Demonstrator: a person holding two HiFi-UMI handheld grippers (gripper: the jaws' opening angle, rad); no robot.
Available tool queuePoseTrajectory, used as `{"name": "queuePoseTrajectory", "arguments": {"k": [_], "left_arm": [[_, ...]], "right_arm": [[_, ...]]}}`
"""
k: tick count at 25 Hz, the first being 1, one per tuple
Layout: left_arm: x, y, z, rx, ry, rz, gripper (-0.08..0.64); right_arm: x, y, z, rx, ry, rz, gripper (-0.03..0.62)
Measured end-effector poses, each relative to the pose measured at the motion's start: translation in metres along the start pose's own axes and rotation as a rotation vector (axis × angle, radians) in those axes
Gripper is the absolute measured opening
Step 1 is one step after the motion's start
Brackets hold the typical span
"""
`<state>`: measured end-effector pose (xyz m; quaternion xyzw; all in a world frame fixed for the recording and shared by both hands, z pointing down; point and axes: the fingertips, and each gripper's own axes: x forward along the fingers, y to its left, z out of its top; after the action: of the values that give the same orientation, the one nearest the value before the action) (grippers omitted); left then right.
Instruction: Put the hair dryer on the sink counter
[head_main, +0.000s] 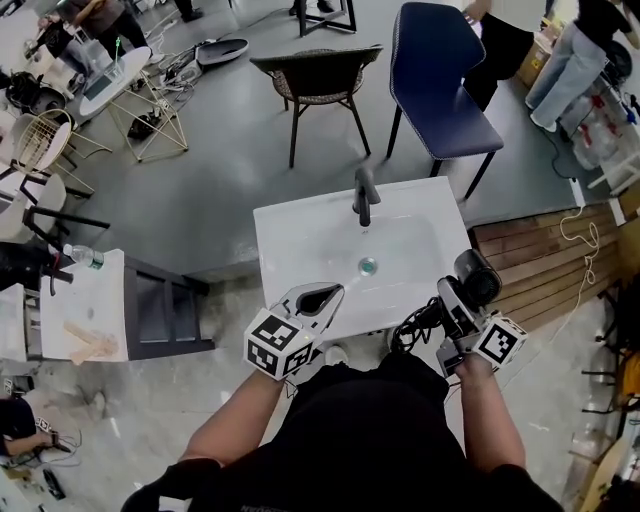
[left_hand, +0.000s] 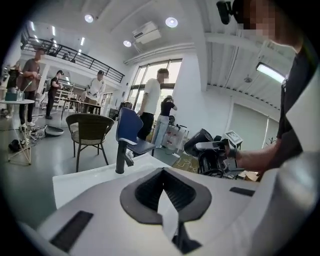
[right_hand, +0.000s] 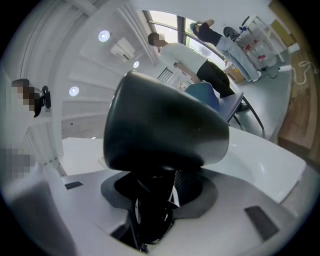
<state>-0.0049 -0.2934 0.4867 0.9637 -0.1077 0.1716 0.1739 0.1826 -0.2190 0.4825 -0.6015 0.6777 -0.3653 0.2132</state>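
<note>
The hair dryer (head_main: 477, 277) hangs in the air at the near right corner of the sink (head_main: 290, 228), its handle clamped in the jaws of the right gripper (head_main: 458, 303) and its cord (head_main: 413, 326) bunched just left of that gripper. The left gripper (head_main: 334, 292) hovers over the sink's near edge, its jaws closed tip to tip on nothing. To set the dryer down well, I would aim for the flat strip of worktop right of the basin rather than the bowl. Lay it on its side so the heavy head cannot roll toward the drain (head_main: 368, 266), and gather the cord clear of the faucet (head_main: 365, 196) before letting go. Only the head view shows where the dryer sits against the sink's edges. The right gripper view shows the grip itself, with the handle deep between the jaws, while the left gripper view catches the dryer from the side, beyond the worktop's right edge.
</note>
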Motion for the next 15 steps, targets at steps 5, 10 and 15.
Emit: {"name": "queuePoseTrajectory", "arguments": {"k": [5,10,15], "left_arm": [[0.01,0.009,0.009,-0.01,-0.006,0.051,0.0],[0.019,0.018,0.015,-0.047,-0.017,0.128,0.0],[0.038,0.023,0.025,-0.093,-0.046,0.202,0.0]], "right_arm": [[0.015,-0.029,0.023,-0.096,0.085,-0.04,0.163],[0.044,-0.06,0.036,-0.236,0.254,-0.049,0.163],[0.074,-0.093,0.043,-0.515,0.473,-0.054,0.163]]}}
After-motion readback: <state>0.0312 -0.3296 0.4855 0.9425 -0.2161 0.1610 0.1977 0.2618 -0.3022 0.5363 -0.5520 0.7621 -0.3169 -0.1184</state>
